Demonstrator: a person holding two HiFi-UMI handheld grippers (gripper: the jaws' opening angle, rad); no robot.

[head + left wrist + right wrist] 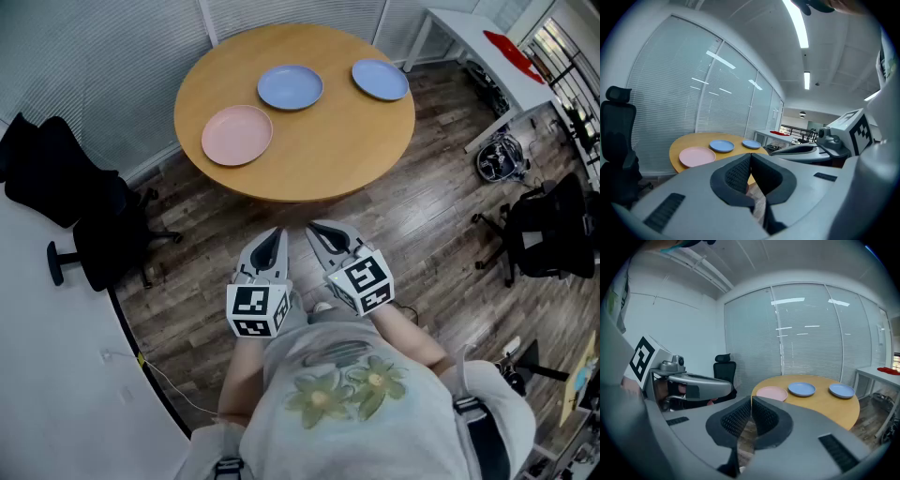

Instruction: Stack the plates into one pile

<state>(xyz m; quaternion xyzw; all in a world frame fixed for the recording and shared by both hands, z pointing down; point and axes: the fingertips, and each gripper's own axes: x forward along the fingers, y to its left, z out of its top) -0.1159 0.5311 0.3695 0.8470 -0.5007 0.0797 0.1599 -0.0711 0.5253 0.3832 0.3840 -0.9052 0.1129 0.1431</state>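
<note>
Three plates lie apart on the round wooden table in the upper half of the frame: a pale pink plate leftmost, a blue plate mid-table, a second blue plate rightmost. Below centre, the left gripper and right gripper hang side by side, jaws together on nothing.

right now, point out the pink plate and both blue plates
pink plate (237,135): head view, its flat middle
middle blue plate (290,86): head view, its flat middle
right blue plate (380,80): head view, its flat middle
</note>
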